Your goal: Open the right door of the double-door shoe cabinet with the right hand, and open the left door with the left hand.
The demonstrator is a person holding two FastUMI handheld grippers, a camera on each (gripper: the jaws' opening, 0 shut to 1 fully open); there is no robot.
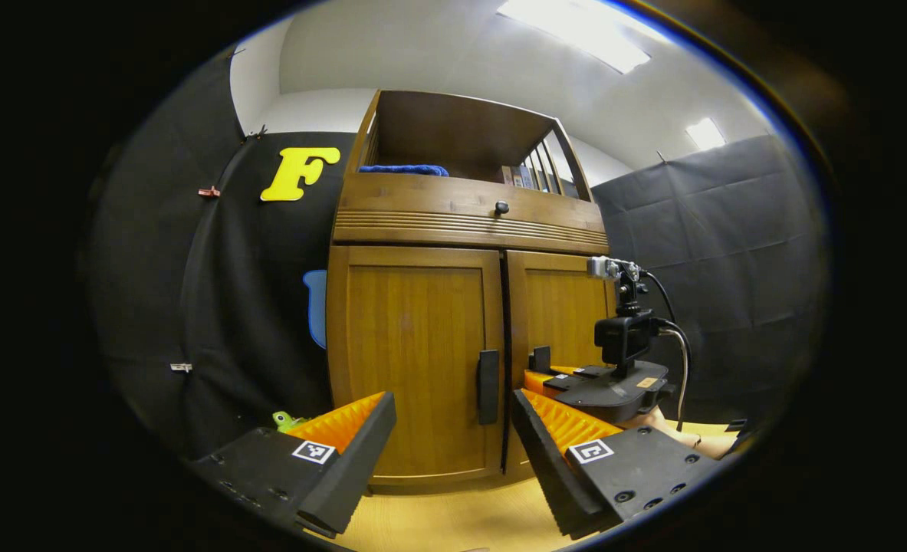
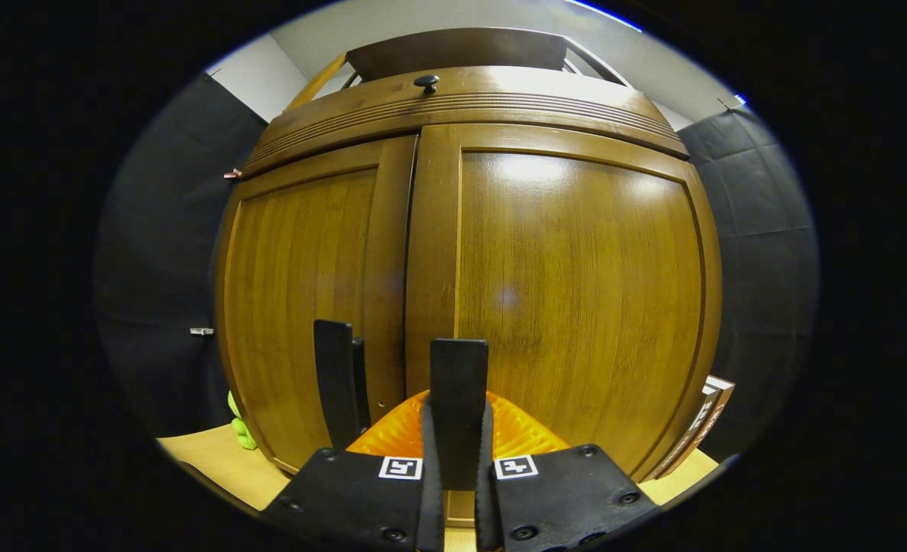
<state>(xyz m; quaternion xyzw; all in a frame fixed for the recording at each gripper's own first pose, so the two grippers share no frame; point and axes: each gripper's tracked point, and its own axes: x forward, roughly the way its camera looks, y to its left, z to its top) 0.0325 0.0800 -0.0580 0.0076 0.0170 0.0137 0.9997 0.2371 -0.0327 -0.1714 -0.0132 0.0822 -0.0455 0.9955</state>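
The wooden shoe cabinet (image 1: 415, 230) stands in front of me with both doors closed. In the left gripper view, my left gripper (image 1: 453, 441) is open a short way in front of the left door (image 1: 415, 360), whose dark vertical handle (image 1: 488, 386) lies between and beyond its fingers. My right gripper (image 1: 541, 377), held by a hand, is at the right door (image 1: 564, 314). In the right gripper view, the right gripper (image 2: 458, 410) is shut on the right door's handle (image 2: 458, 376), close against the right door (image 2: 576, 291). The left door's handle (image 2: 336, 383) is just to its left.
A drawer with a round knob (image 1: 501, 207) runs above the doors. On the open shelf on top lie a blue cloth (image 1: 403, 169) and several books (image 1: 530, 176). A green toy (image 1: 288, 420) sits at the cabinet's left foot, a box (image 2: 704, 418) at its right. The floor (image 1: 453, 521) is light wood.
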